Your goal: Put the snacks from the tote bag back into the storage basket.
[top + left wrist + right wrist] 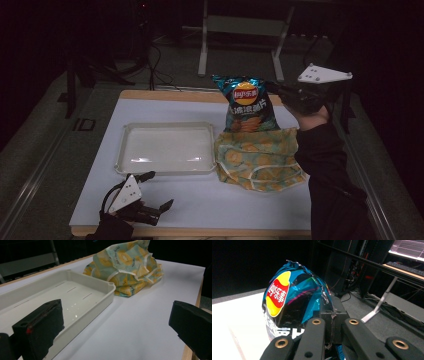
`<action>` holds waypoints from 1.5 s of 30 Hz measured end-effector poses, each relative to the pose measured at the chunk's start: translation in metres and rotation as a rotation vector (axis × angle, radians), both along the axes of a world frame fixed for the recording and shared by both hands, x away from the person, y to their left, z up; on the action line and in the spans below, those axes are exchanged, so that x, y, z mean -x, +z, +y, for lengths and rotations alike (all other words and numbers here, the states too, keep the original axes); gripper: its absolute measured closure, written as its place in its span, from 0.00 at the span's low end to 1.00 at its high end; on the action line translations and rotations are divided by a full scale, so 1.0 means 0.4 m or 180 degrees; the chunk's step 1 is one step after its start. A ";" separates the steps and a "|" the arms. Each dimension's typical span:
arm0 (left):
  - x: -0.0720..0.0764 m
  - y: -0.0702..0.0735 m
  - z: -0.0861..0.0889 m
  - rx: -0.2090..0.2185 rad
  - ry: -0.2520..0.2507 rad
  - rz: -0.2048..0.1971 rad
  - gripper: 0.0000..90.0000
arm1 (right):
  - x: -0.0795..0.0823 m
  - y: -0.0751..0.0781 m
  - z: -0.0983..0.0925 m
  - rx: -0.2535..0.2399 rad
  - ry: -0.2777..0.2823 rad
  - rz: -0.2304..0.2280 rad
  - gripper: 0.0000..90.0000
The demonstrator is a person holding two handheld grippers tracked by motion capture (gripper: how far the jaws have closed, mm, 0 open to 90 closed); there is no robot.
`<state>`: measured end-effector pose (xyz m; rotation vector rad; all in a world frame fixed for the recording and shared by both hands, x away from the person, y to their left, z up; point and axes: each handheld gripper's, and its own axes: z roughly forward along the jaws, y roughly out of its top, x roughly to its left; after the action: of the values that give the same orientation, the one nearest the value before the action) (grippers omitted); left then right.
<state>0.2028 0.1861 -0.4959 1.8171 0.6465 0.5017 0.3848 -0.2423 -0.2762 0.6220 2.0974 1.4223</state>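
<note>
Above the patterned bag point(260, 157), the right gripper point(280, 91) pinches the crisp packet's point(246, 104) edge; left gripper point(159, 190) gapes

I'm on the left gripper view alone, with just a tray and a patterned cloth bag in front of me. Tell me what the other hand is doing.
Observer: The right tool is shut on the edge of a blue chip bag, held up above the fruit-print cloth bag.
Operator: Give me the grip point.
Observer: In the right gripper view the pads pinch the crimped side seam of the chip bag.
Operator: Now place my own tool for me.
Observer: The left tool sits near the table's front edge, jaws open, just in front of the white tray's near left corner.
Operator: Report the tray's contents.
Observer: The high view shows nothing in it.
</note>
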 end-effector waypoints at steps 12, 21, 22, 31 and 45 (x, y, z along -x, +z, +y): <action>0.005 0.003 0.002 -0.0008 0.0015 -0.0029 0.00 | 0.002 -0.012 0.113 -0.0059 0.0175 0.0039 1.00; 0.005 0.002 0.003 -0.0016 0.0009 -0.0042 0.00 | 0.004 -0.033 0.209 -0.0146 0.0314 0.0073 1.00; 0.005 0.002 0.003 -0.0015 0.0015 -0.0036 0.00 | 0.005 -0.035 0.219 -0.0152 0.0334 0.0078 1.00; 0.004 0.002 0.004 -0.0026 0.0033 -0.0041 0.00 | 0.010 -0.054 0.286 -0.0273 0.0390 0.0119 1.00; 0.005 0.002 0.004 -0.0022 0.0008 -0.0041 0.00 | 0.016 -0.108 0.410 -0.0375 0.0491 0.0171 1.00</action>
<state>0.2007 0.1877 -0.4952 1.8184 0.6389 0.5175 0.3783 -0.0782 -0.3194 0.5593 2.1549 1.6409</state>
